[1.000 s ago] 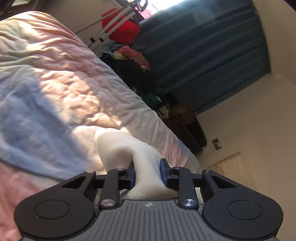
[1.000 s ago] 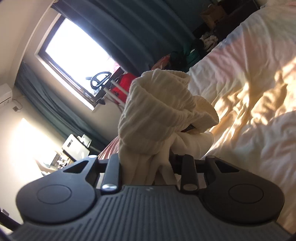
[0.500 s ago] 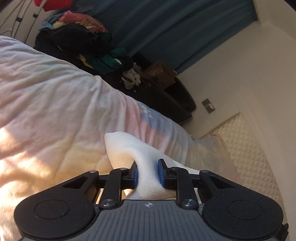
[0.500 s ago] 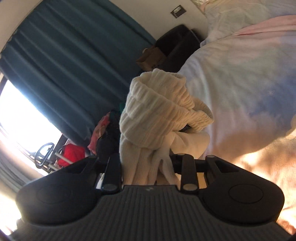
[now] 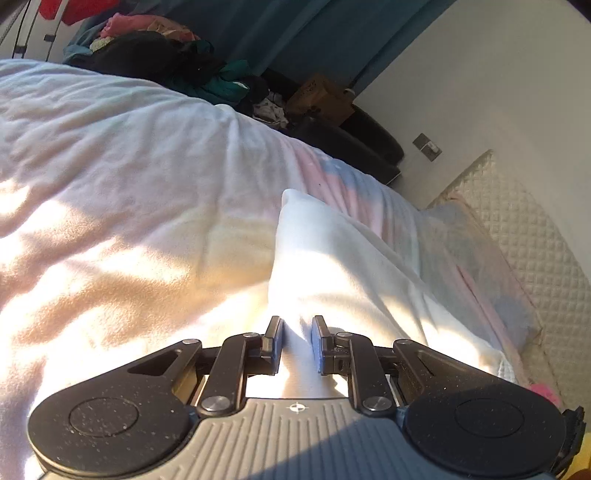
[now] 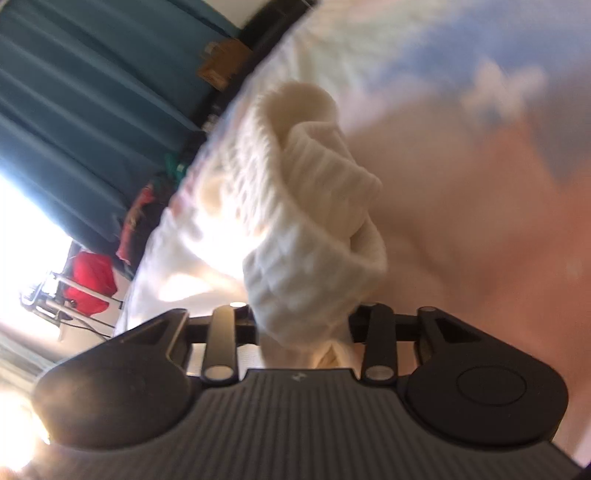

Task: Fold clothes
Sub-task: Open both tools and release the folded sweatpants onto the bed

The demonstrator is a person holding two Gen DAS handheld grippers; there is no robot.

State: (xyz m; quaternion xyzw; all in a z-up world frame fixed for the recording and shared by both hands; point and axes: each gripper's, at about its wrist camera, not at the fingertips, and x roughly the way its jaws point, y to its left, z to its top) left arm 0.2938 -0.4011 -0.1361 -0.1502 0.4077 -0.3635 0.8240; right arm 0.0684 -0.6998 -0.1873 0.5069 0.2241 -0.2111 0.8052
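A white garment (image 5: 332,266) lies stretched over the bed's pale duvet (image 5: 110,184). My left gripper (image 5: 297,341) is shut on its near edge, low over the bed. In the right wrist view, a bunched cream ribbed knit part of the garment (image 6: 306,221) fills the middle. My right gripper (image 6: 304,325) is shut on it, its fingertips hidden by the fabric. The right view is blurred by motion.
A pile of dark and coloured clothes (image 5: 166,62) lies beyond the bed by the teal curtain (image 5: 295,33). A quilted headboard (image 5: 535,258) stands at the right. A red bag on a rack (image 6: 88,280) stands by the bright window.
Both grippers have swung lower toward the bed. The white garment now spreads out flatter ahead of the left gripper. The right gripper tilted down with its bunched knit.
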